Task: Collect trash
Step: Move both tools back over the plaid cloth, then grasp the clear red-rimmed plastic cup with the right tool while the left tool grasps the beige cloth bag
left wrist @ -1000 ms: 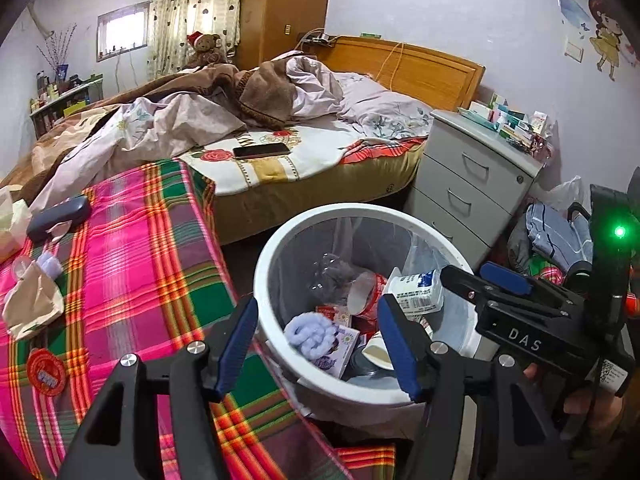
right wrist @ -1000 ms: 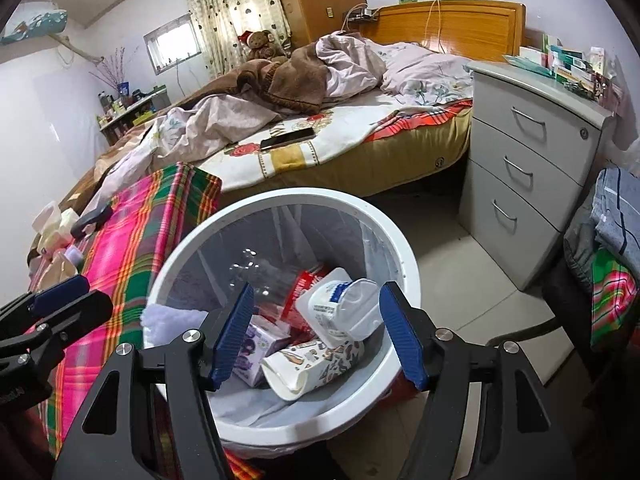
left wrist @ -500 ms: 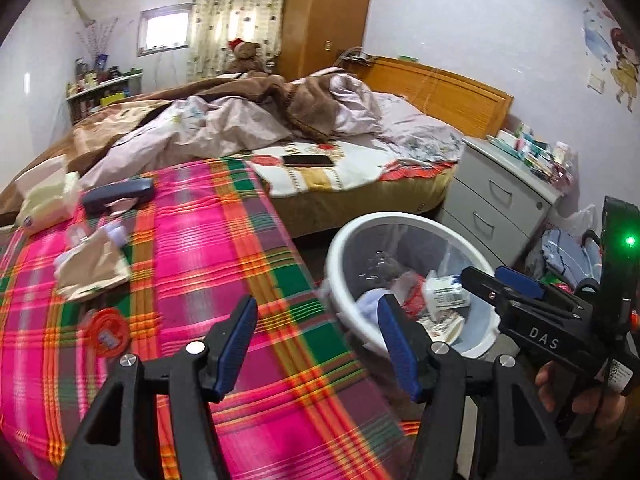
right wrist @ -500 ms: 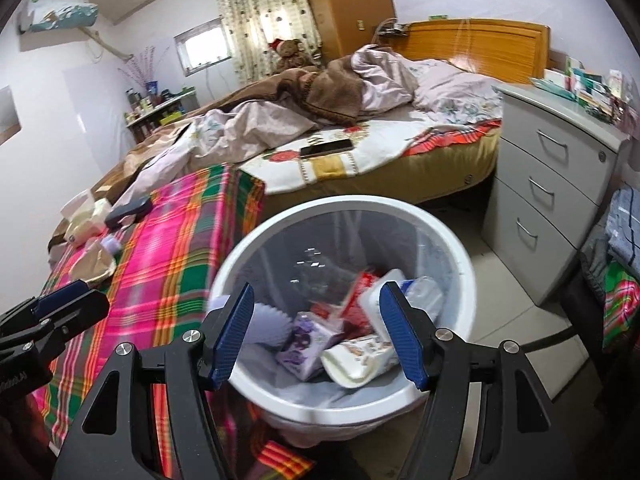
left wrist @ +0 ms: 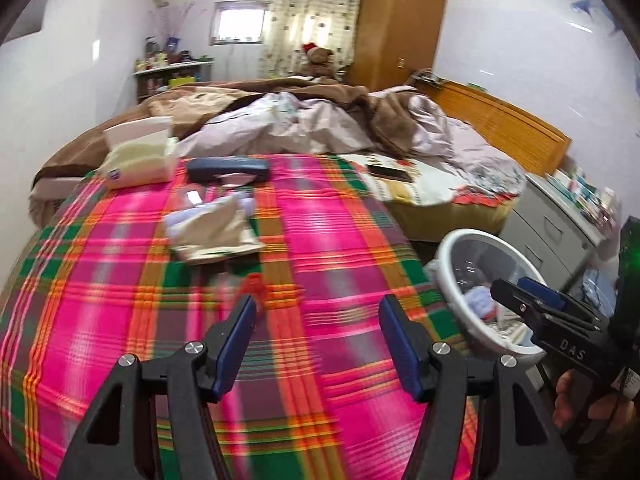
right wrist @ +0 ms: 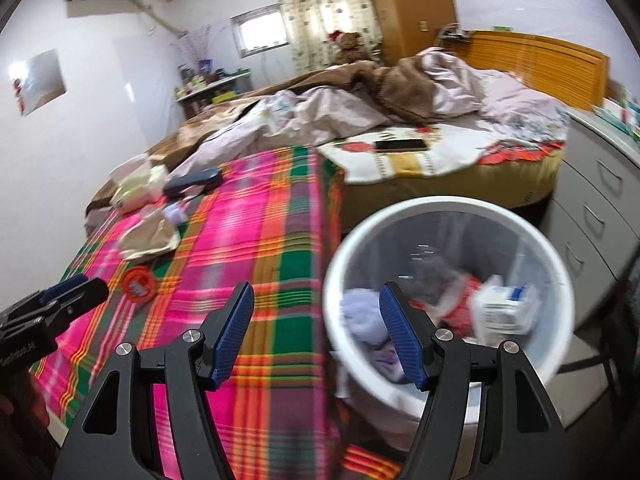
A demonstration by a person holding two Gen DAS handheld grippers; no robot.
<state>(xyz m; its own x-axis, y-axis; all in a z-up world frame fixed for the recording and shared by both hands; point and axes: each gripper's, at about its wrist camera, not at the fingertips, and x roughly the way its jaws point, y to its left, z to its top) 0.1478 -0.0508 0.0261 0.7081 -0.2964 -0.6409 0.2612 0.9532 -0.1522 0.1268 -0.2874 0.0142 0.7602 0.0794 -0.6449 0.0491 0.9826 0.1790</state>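
Observation:
My left gripper (left wrist: 318, 322) is open and empty, low over the pink plaid blanket (left wrist: 120, 320). Just past its left finger lies a red round lid (left wrist: 254, 285). Farther on sits a crumpled brown paper bag (left wrist: 216, 234) with a pale bit of trash behind it. The white trash bin (left wrist: 448, 264) stands off the bed's edge at the right, holding several pieces of trash. My right gripper (right wrist: 316, 314) is open and empty, between the blanket's edge and the bin (right wrist: 440, 205). The right wrist view also shows the lid (right wrist: 138, 282), the bag (right wrist: 150, 240) and my left gripper (right wrist: 68, 292).
A dark blue case (left wrist: 228, 168) and a tissue pack (left wrist: 140, 158) lie at the blanket's far end. A phone (right wrist: 400, 145) rests on the bed beside rumpled bedding (right wrist: 340, 108). A grey drawer unit (right wrist: 600, 216) stands right of the bin.
Both views have swung left, away from the bin and onto the plaid blanket. The left gripper now sits over the blanket near the red lid. Both grippers stay open.

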